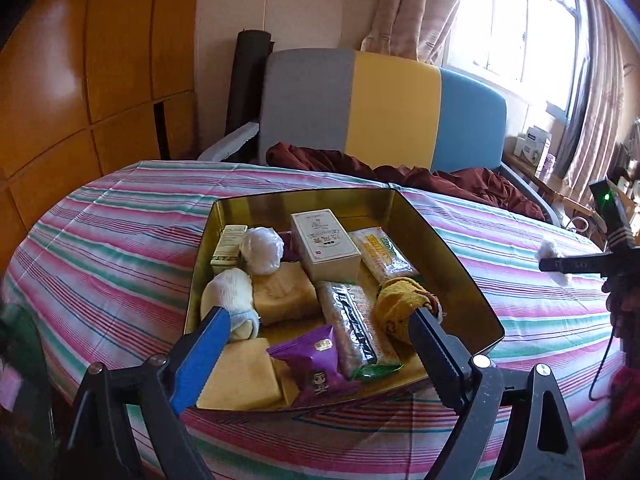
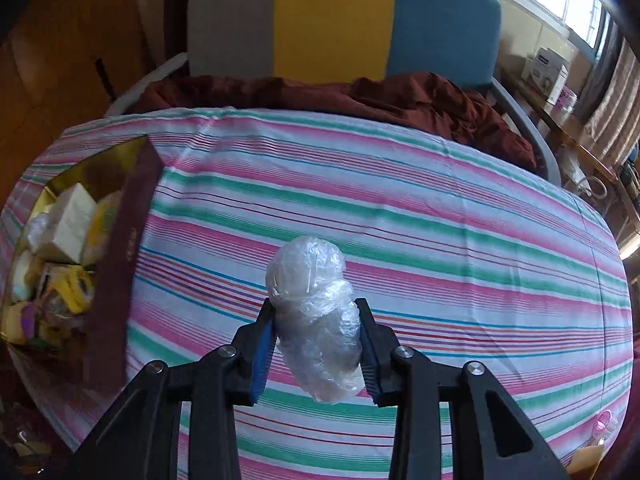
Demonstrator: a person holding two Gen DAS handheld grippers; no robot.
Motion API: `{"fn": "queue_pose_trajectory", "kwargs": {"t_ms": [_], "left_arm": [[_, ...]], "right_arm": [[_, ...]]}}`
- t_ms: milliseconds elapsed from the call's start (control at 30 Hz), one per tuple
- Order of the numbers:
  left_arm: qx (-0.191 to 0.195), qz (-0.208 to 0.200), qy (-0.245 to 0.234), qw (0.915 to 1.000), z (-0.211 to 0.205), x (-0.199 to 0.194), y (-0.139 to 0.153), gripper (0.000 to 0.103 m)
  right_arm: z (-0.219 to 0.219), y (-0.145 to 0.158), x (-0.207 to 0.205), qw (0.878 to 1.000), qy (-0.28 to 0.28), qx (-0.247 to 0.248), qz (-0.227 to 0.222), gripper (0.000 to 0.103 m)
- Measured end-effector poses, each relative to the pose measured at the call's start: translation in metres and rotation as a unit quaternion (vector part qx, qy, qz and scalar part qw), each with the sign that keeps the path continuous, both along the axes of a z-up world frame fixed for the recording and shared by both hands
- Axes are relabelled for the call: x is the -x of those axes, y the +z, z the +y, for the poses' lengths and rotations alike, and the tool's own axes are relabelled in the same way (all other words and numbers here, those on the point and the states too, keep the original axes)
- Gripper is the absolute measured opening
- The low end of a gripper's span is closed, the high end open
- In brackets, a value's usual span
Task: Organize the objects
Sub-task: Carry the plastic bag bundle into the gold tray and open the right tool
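Striped cloth point(image 2: 400, 200) in pink, green and white covers the tabletop, and behind it stands a chair point(image 1: 384, 108) with grey, yellow and blue back panels and a dark red blanket point(image 2: 400, 96) heaped on its seat.

Right gripper point(image 2: 318, 340): its jaws are clamped on a plastic-wrapped bundle point(image 2: 316, 320), which sticks out past the fingertips and is held above the cloth. Well to the left of these jaws lies the gold tin point(image 2: 132, 240), seen side-on.

Left gripper point(image 1: 320, 324): its jaws stand wide apart with nothing between them, hovering over the near end of the gold tin point(image 1: 452, 248). Beyond and between the jaws the tin holds a purple snack packet point(image 1: 316, 356), 2 long wrapped bars point(image 1: 360, 328), a white carton point(image 1: 326, 246) and a round white wrapped ball point(image 1: 262, 250). Just beside the left jaw lies a rolled white sock point(image 1: 230, 302); touching the right jaw's tip is a yellow knitted roll point(image 1: 400, 306). Far off to the right of these jaws, the other gripper and its bundle show at the frame edge.
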State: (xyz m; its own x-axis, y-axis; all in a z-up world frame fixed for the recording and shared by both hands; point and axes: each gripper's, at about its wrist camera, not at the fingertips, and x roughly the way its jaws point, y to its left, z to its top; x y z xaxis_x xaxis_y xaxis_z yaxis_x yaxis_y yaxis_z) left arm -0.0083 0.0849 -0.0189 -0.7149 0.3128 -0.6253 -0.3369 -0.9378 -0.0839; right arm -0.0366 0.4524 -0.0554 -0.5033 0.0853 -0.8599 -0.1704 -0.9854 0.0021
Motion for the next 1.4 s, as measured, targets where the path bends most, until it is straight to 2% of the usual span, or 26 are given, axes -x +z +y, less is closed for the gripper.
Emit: {"fn": "queue_pose_trajectory", "kwargs": {"t_ms": [133, 267, 467, 600, 667, 867, 1067, 1400], "left_arm": [[-0.007, -0.005, 0.010, 0.9999, -0.012, 0.001, -0.002, 0.091], [-0.016, -0.015, 0.029, 0.9993, -0.029, 0.004, -0.005, 0.091], [-0.025, -0.025, 0.055, 0.9979, -0.051, 0.006, -0.009, 0.091], [-0.022, -0.026, 0.064, 0.9974, -0.060, 0.009, -0.012, 0.091], [-0.022, -0.028, 0.070, 0.9969, -0.063, 0.011, -0.015, 0.096], [-0.020, -0.037, 0.086, 0.9954, -0.068, 0.016, -0.020, 0.100], [-0.014, -0.028, 0.099, 0.9946, -0.066, 0.016, -0.016, 0.103], [0.028, 0.005, 0.135, 0.9905, -0.052, 0.003, 0.004, 0.103]], "right_arm": [[-0.061, 0.025, 0.015, 0.998, 0.054, 0.020, 0.039, 0.037], [-0.117, 0.037, 0.033, 0.992, 0.109, 0.036, 0.057, 0.037], [-0.174, 0.019, 0.063, 0.986, 0.153, 0.049, 0.041, 0.037], [-0.191, 0.000, 0.084, 0.985, 0.162, 0.052, 0.020, 0.039], [-0.197, -0.010, 0.092, 0.986, 0.160, 0.046, 0.009, 0.039], [-0.197, -0.032, 0.102, 0.986, 0.156, 0.062, -0.017, 0.050], [-0.190, -0.013, 0.080, 0.987, 0.143, 0.075, 0.023, 0.051], [-0.198, 0.019, 0.018, 0.987, 0.124, 0.035, 0.098, 0.052]]}}
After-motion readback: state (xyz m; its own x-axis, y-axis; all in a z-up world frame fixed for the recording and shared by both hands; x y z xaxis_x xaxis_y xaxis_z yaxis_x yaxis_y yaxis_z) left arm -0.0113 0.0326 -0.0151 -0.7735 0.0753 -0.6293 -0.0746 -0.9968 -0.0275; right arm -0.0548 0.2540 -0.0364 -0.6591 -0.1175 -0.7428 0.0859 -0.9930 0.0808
